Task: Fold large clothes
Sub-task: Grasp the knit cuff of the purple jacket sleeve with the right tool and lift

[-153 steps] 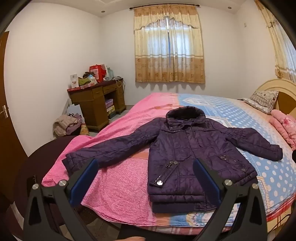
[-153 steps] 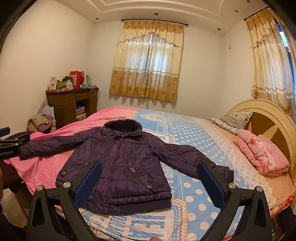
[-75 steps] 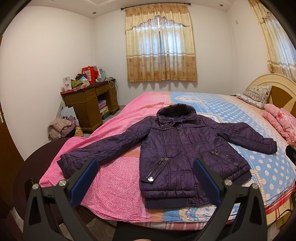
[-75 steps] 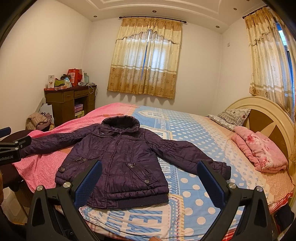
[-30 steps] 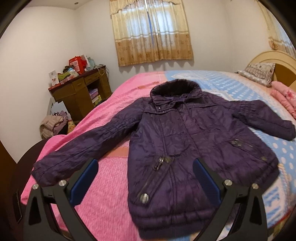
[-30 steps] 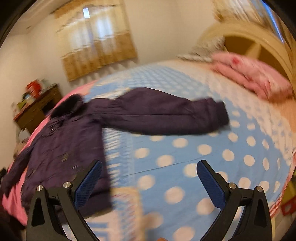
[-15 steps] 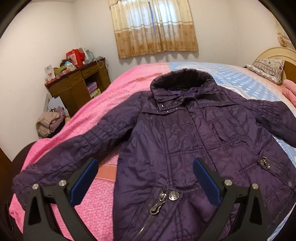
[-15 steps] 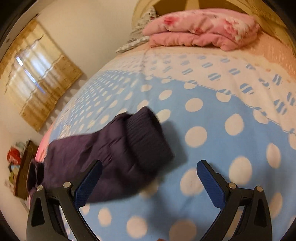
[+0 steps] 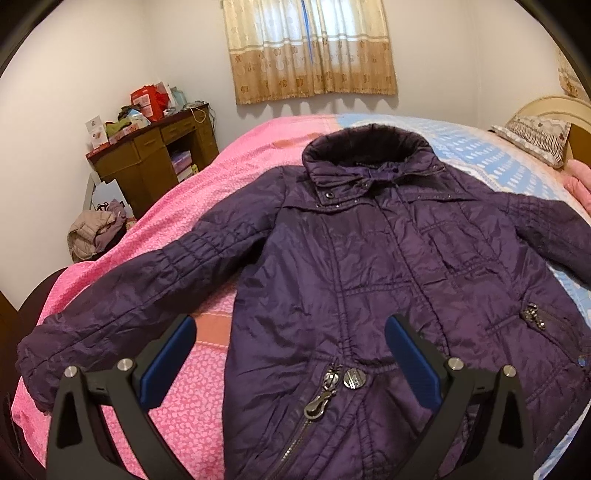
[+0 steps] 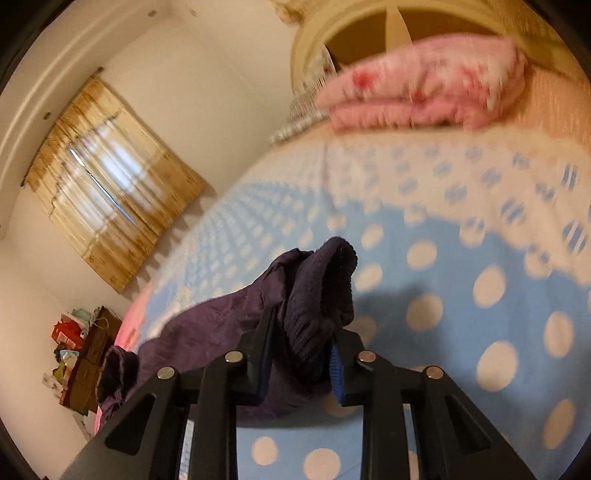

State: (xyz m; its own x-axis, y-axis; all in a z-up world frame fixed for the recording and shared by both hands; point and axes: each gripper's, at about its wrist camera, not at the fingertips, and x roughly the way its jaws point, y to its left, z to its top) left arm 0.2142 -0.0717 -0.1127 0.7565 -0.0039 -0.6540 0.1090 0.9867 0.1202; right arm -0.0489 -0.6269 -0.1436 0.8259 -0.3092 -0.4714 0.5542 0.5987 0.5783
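Directly ahead of the left hand-held gripper (image 9: 288,360), we see the purple jacket (image 9: 369,280) lying front side up on the bed (image 9: 229,177), collar away from us and hem toward us. We hold this hand-held gripper released, its blue-padded fingers (image 9: 166,360) spread wide and hovering above the lower front panel; the zipper pull (image 9: 317,400) and a round snap lie between them, slightly nearer to us. Left of the left finger, one sleeve extends outward across the pink blanket (image 9: 184,406), its cuff near the bed's edge. Beyond the jacket and to the left, a wooden desk (image 9: 155,162) carries boxes and bags, and a window curtain (image 9: 314,48) hangs straight ahead on the far wall. At the right hand-held gripper (image 10: 301,350), we have the fingers clenched on the other sleeve's cuff (image 10: 321,284), which bunches upward between the pads. That sleeve runs away to the left of the hand-held gripper toward the jacket body. Under and to the right of it lies the blue polka-dot bedspread (image 10: 461,295). Farther ahead and to the right, a folded pink quilt (image 10: 424,88) rests against the headboard (image 10: 354,26); this view is motion-blurred.
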